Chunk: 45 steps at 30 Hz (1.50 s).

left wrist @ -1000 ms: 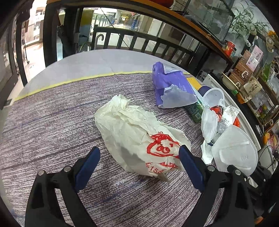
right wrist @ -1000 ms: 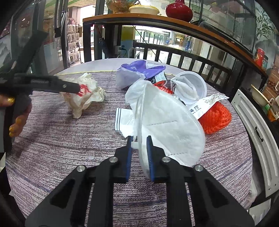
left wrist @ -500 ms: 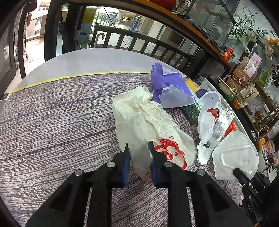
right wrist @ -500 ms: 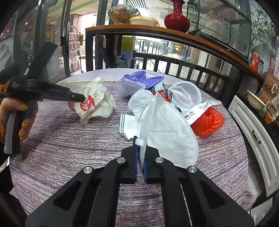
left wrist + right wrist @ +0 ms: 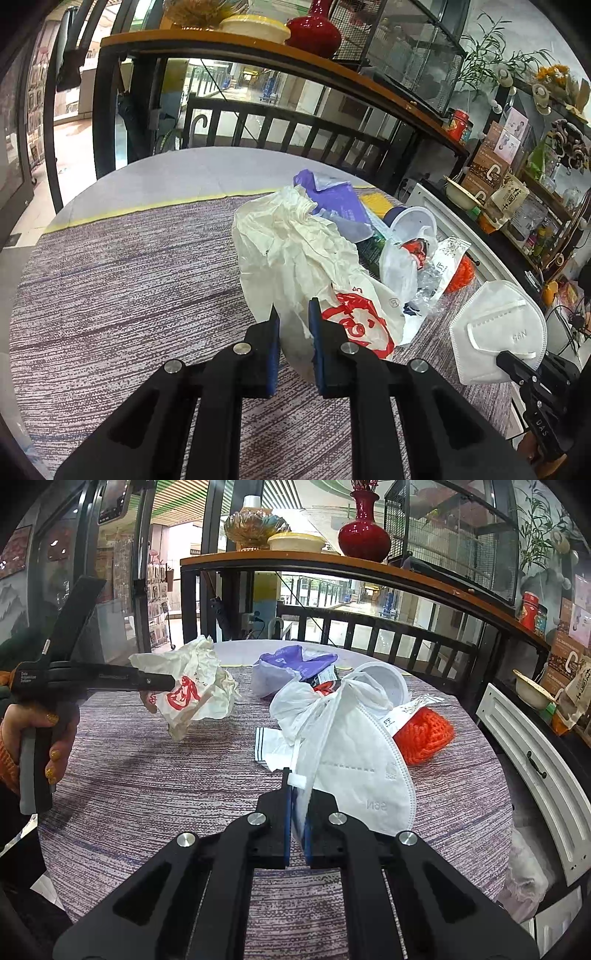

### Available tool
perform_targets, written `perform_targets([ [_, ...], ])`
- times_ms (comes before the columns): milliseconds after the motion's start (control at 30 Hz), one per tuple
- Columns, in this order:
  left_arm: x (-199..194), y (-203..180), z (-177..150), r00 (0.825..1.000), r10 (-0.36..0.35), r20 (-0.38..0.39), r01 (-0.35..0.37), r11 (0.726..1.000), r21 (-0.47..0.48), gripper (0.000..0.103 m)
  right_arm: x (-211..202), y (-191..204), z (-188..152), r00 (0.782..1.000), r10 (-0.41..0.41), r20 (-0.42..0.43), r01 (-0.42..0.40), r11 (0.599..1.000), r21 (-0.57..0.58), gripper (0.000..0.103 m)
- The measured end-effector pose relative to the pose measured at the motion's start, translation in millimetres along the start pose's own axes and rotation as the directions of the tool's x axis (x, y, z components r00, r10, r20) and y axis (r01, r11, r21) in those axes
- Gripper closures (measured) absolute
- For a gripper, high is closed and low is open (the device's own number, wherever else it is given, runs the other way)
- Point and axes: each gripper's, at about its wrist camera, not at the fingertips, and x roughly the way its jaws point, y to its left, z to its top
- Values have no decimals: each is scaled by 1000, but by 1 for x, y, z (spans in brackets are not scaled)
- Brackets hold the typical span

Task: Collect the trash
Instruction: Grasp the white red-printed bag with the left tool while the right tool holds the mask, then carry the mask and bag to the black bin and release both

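Observation:
My left gripper (image 5: pixel 293 325) is shut on a crumpled cream plastic bag with a red print (image 5: pixel 295 251) and holds it lifted above the round table (image 5: pixel 129 277). The bag also shows in the right wrist view (image 5: pixel 192 690), hanging from the left gripper (image 5: pixel 162 683). My right gripper (image 5: pixel 297 794) is shut on the edge of a white N95 mask (image 5: pixel 354 760) and holds it above the table. The mask shows at the right of the left wrist view (image 5: pixel 498 332).
A trash pile lies at the table's far right: a purple bag (image 5: pixel 295 664), a knotted white bag (image 5: pixel 306 701), a white cup (image 5: pixel 384 679), an orange knit piece (image 5: pixel 424 734), a striped wrapper (image 5: pixel 269 746). A black railing (image 5: pixel 369 635) and shelves stand behind.
My left gripper closed on the cream bag and lifted it off the table. My right gripper tightened on the mask and raised it.

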Motion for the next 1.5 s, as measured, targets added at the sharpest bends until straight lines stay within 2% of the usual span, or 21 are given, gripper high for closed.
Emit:
perform_targets([
  [200,-24,-31,2,995,-83,50,79,995,68,88,-22,-7,-5,1000,-2,26,1,1000,29,98],
  [400,-32,-74,0,979,-196,54,187,971,146,88,-54,-25,-12,997,-44,57,40,997,71,98],
  [567,-25,-116,-6,957,-288,23,278,938,209,88,-82,-52,-28,988,-145,53,137,981,140,98],
  [733,-17,-162,-19,925,-379,-36,373,886,276,88,-104,-93,-56,969,-247,-7,241,936,257,98],
  [800,-13,-183,-25,909,-413,-62,412,860,303,88,-109,-114,-71,961,-273,-49,274,901,337,98],
  [867,-9,-202,-32,890,-445,-96,451,835,314,88,-110,-140,-90,951,-288,-110,307,849,430,98],
  [967,-1,-228,-43,859,-488,-154,510,798,321,88,-96,-171,-123,935,-260,-240,351,759,549,98],
  [1033,2,-241,-50,845,-501,-187,534,780,326,88,-85,-185,-147,927,-221,-304,368,700,612,98],
  [1100,6,-255,-60,832,-508,-224,555,763,331,88,-75,-195,-166,922,-187,-340,376,648,663,98],
  [1167,11,-266,-71,821,-508,-260,570,750,337,88,-69,-198,-178,909,-185,-373,403,614,679,96],
  [1200,13,-271,-76,818,-506,-275,575,745,338,88,-65,-200,-183,897,-188,-399,428,594,681,91],
  [1267,18,-279,-86,812,-500,-302,582,737,345,88,-63,-205,-190,878,-201,-433,466,561,685,65],
  [1300,20,-283,-90,809,-497,-313,585,733,347,88,-64,-208,-192,870,-208,-447,483,540,689,39],
  [1333,22,-287,-95,805,-493,-330,589,728,351,88,-71,-211,-195,868,-229,-441,492,514,702,31],
  [1400,25,-295,-103,801,-482,-356,594,719,362,88,-87,-212,-196,865,-294,-407,502,488,714,32],
  [1500,29,-306,-116,794,-468,-388,601,702,382,88,-110,-218,-194,816,-404,-414,567,421,708,31],
])
